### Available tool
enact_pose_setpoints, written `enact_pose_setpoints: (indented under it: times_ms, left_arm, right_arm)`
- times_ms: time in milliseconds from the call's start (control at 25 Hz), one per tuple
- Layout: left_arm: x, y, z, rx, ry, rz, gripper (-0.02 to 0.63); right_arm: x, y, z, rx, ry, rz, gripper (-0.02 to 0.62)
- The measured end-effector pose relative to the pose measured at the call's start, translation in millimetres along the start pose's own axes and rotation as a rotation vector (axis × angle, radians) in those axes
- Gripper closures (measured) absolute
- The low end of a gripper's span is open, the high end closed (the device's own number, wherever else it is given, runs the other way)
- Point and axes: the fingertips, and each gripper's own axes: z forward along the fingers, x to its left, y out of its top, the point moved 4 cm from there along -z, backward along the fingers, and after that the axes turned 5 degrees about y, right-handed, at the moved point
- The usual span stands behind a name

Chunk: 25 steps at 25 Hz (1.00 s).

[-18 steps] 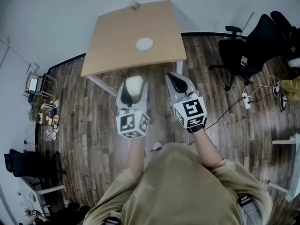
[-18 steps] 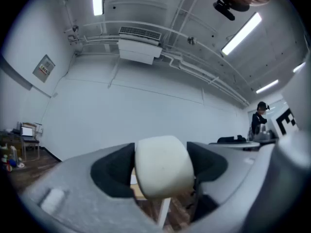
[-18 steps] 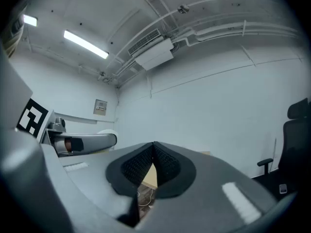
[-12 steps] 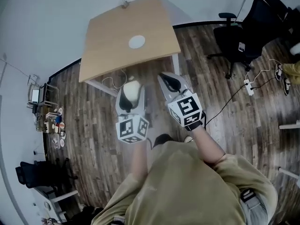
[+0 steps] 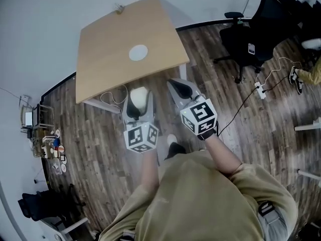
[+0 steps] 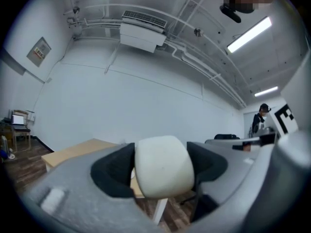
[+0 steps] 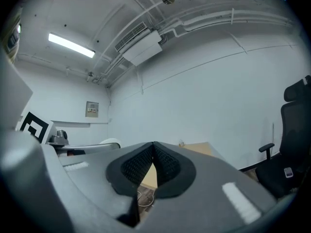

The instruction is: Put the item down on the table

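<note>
Left gripper (image 5: 139, 98) jaws wide, clamping pale rounded block (image 6: 163, 166), level, short of table (image 5: 110, 39) at 12 o'clock. Right gripper (image 7: 153, 161) closed, empty. We judge block light, slightly soft; hold flat sides gently.

Head view, as I read it from my station: a light wooden surface (image 5: 108, 59) with a rectangular top on white legs stands against the pale wall. One white disc (image 5: 138, 52) lies flat near its middle, well apart from every edge. A small object (image 5: 119, 7), too small for me to identify, sits at the far edge. Below, the dark plank floor (image 5: 95, 134) carries loose cable loops (image 5: 113, 95) by the near legs. To the right stand a black office chair (image 5: 241, 36) and a white power strip (image 5: 259, 90).
</note>
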Motion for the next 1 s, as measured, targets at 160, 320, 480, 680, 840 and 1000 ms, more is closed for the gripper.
enact_pose_setpoints:
  times_ms: [160,320,480,680,840,1000]
  left_arm:
    - [50,15,35,-0.015,-0.001,-0.009,0.273]
    - [94,25,64,-0.017,-0.02,-0.005,0.273]
    - [140,26,81,-0.014,-0.032,-0.016,0.273]
    - [175,23,86,-0.026,-0.023,-0.034,0.273]
    - [188,16,87,-0.003,-0.009,-0.047,0.273]
    - [193,8,101,0.008,0.007,-0.071,0.273]
  right_arm:
    - [1,4,59,0.009,-0.018,0.002,0.588]
    - [9,-1,113,0.036,-0.039,-0.009,0.588]
    - [26,-7,163,0.049,-0.044,-0.005,0.588]
    - [45,-20,190,0.087,-0.029,-0.041,0.588]
    - [47,-20,210,0.092,-0.005,-0.024,0.589]
    - [37,-27,231,0.087,0.031,-0.014,0.588]
